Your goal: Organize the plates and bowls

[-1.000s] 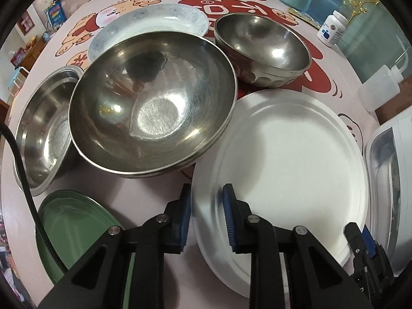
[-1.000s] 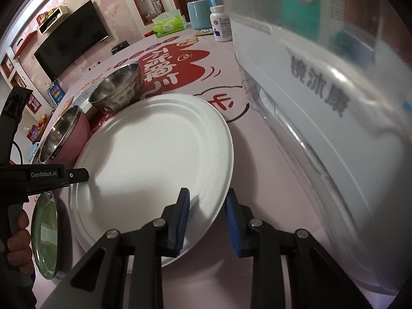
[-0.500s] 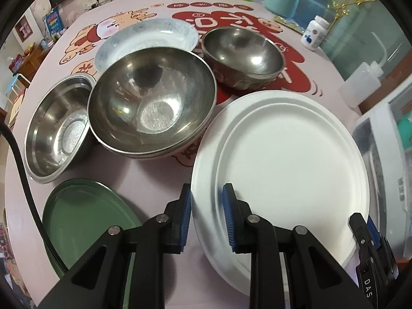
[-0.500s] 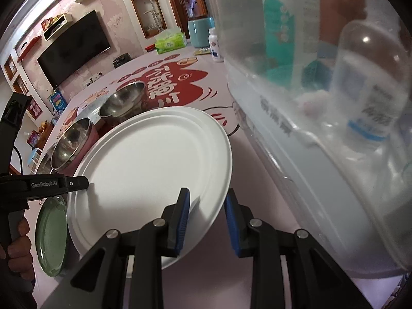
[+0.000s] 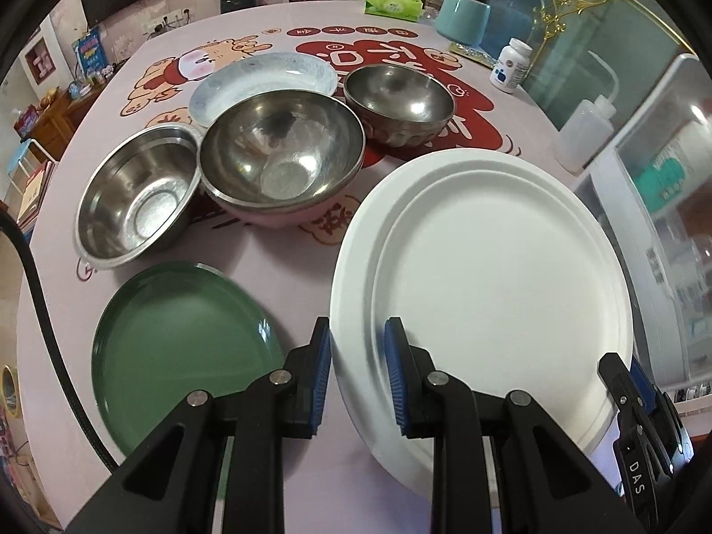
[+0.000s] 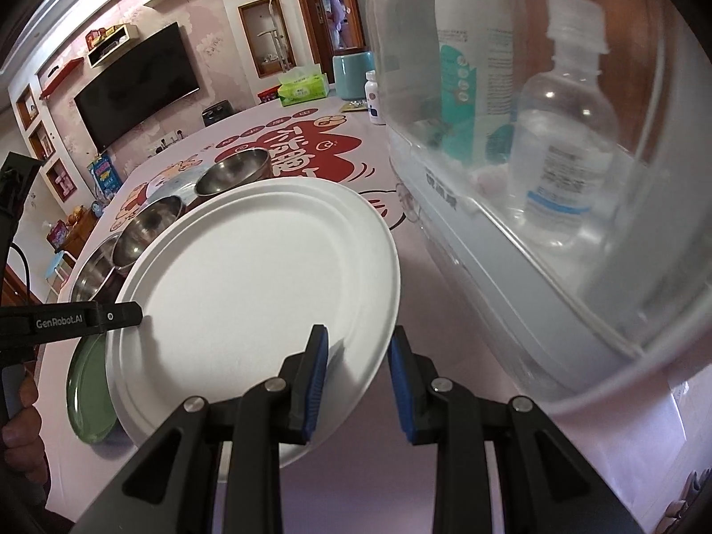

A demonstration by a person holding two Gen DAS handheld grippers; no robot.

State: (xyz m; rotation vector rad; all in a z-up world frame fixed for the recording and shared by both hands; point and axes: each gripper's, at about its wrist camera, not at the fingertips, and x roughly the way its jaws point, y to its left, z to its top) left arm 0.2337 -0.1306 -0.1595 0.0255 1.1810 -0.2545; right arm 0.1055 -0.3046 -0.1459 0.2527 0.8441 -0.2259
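"GenRobot.AI" on left tool [image 6: 71, 321]

Bright, even daylight fills both of my fisheye feeds. Glare spots glint in the steel bowls [image 5: 280, 164], and the white plate [image 5: 489, 276] nearly blows out. Edges bend into black vignette; the clear plastic bin [image 6: 556, 204] at right smears soft.

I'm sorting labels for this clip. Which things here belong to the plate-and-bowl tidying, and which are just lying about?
Job: white plate, green plate, speckled dish, three steel bowls.

Lying about: tissue pack, pill bottle, squeeze bottle, teal canister.
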